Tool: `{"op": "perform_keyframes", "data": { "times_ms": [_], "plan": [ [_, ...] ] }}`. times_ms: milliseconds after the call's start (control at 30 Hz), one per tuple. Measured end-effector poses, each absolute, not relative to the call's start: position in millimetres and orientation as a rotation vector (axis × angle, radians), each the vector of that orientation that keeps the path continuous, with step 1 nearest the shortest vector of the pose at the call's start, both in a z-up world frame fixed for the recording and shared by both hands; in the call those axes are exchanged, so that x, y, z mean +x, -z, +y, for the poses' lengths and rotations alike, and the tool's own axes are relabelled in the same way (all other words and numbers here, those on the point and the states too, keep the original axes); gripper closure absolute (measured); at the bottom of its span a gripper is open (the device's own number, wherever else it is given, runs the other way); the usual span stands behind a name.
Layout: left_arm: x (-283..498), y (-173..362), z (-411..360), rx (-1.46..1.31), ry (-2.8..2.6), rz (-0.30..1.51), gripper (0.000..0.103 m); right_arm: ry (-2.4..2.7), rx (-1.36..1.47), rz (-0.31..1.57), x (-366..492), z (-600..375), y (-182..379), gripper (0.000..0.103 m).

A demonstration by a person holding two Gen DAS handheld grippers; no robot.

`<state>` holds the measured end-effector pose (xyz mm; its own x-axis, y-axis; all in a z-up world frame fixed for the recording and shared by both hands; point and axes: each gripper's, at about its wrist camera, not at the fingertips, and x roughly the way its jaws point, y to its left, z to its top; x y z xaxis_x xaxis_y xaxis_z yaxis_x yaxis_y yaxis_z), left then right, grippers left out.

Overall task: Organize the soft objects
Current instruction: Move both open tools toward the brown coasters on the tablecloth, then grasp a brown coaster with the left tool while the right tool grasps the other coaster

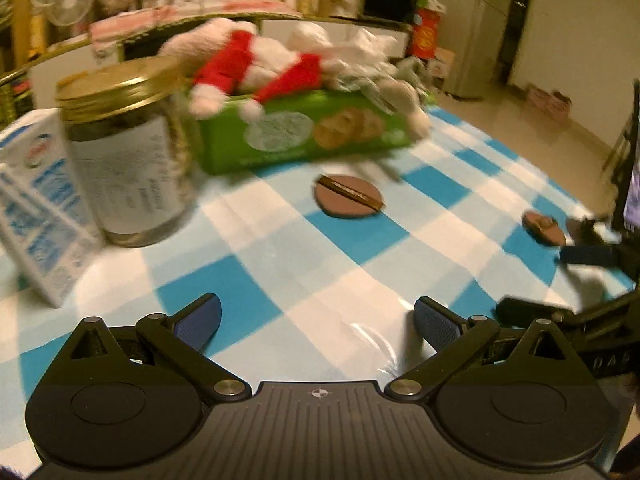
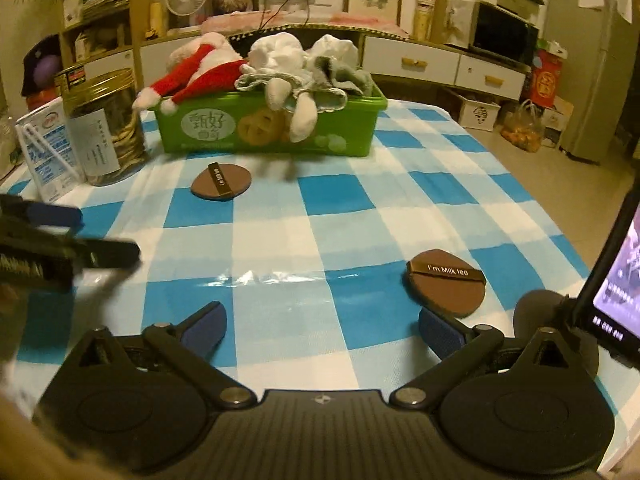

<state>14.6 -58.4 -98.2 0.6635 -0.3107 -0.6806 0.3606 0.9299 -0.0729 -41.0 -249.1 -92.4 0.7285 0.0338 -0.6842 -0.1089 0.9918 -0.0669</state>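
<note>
A green box (image 2: 260,128) at the far side of the checked table holds a red-and-white plush toy (image 2: 200,68), white soft items (image 2: 280,56) and a grey cloth (image 2: 340,72); the box also shows in the left wrist view (image 1: 304,132). Two brown round powder puffs lie on the cloth: one near the box (image 2: 221,181) (image 1: 347,196), one close by my right gripper's right finger (image 2: 446,282) (image 1: 544,227). My left gripper (image 1: 316,320) is open and empty above the table. My right gripper (image 2: 320,324) is open and empty.
A glass jar with a gold lid (image 1: 124,152) (image 2: 106,128) and a blue-and-white carton (image 1: 40,200) (image 2: 48,148) stand at the left. A phone screen on a stand (image 2: 616,276) is at the right edge. A blue-and-white checked cloth (image 2: 340,200) covers the table.
</note>
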Motion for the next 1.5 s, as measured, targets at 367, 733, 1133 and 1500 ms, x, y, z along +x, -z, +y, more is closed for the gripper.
{"op": "perform_keyframes", "data": {
  "times_ms": [367, 733, 1133, 1500],
  "plan": [
    [35.4, 105.5, -84.8, 0.094, 0.389, 0.692, 0.005, 0.031, 0.018, 0.745, -30.4, -259.7, 94.9, 0.029],
    [65.8, 103.1, -103.2, 0.082, 0.359, 0.697, 0.007, 0.114, 0.034, 0.723, -19.6, -258.4, 97.1, 0.029],
    [80.8, 96.8, -100.8, 0.05, 0.255, 0.69, 0.028, 0.185, 0.037, 0.727, 4.8, -272.4, 96.5, 0.032],
    [86.4, 88.6, -88.1, -0.018, 0.246, 0.71, 0.055, 0.204, 0.046, 0.715, 21.6, -275.3, 97.3, 0.037]
  ]
}}
